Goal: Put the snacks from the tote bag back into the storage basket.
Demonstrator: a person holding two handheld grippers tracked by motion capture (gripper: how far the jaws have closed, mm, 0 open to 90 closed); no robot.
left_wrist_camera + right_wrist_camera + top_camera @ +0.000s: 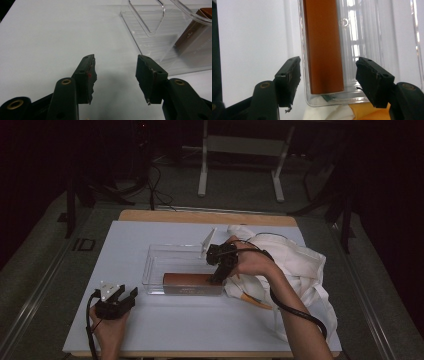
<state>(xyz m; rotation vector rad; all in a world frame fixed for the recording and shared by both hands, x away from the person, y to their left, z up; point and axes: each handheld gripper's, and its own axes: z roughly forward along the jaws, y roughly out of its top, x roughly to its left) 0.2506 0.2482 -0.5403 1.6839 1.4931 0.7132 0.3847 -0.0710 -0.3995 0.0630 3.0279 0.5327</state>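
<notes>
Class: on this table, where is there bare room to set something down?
Bare: the white board left of the clear bin, and its front strip between the left gripper and the cloth. Crowded: the right side, under cloth and right gripper.

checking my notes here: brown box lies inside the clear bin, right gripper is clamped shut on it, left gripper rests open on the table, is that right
One thing is off: the right gripper is not clamped on the brown box. The right gripper view shows its jaws apart, one on each side of the box with gaps between. The rest stands: the box lies inside the clear bin, and the left gripper rests open on the table.
</notes>
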